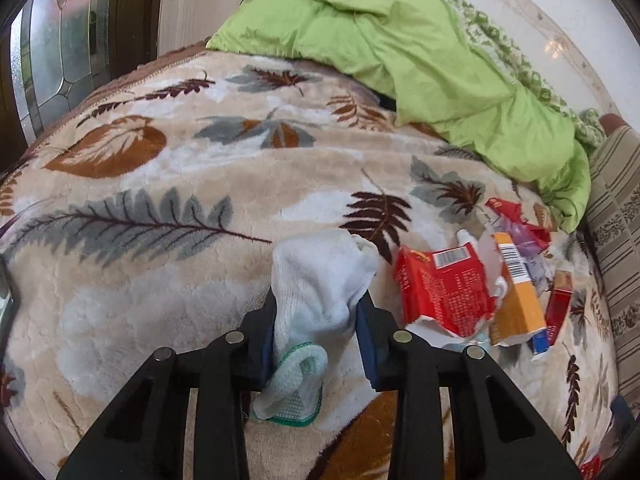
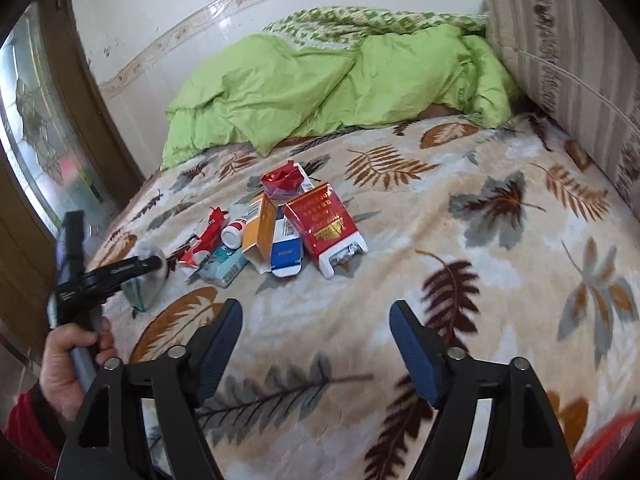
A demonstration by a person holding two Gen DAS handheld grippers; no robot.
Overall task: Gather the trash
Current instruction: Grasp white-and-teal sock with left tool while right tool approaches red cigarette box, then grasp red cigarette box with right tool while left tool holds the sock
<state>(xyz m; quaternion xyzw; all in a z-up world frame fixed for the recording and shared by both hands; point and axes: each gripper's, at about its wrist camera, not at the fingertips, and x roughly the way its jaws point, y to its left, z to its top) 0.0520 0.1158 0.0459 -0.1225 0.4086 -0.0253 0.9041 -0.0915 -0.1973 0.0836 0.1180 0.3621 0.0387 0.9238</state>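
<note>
My left gripper [image 1: 318,300] is shut on a white work glove with a green cuff [image 1: 316,280], held just above the leaf-patterned blanket [image 1: 160,200]. It also shows in the right wrist view [image 2: 156,266], at the left with the glove [image 2: 146,288]. A pile of trash lies to its right: a torn red packet [image 1: 444,288], an orange box [image 1: 516,292], a small white bottle [image 2: 233,235], a red carton [image 2: 324,224], a blue and white box [image 2: 285,254] and crumpled red wrappers [image 2: 282,180]. My right gripper [image 2: 316,320] is open and empty, short of the pile.
A green quilt [image 2: 280,88] is bunched at the back of the bed. A striped cushion [image 2: 568,60] stands along the right side. A glass-panelled door [image 1: 60,48] is at the left. A red object [image 2: 608,440] shows at the lower right edge.
</note>
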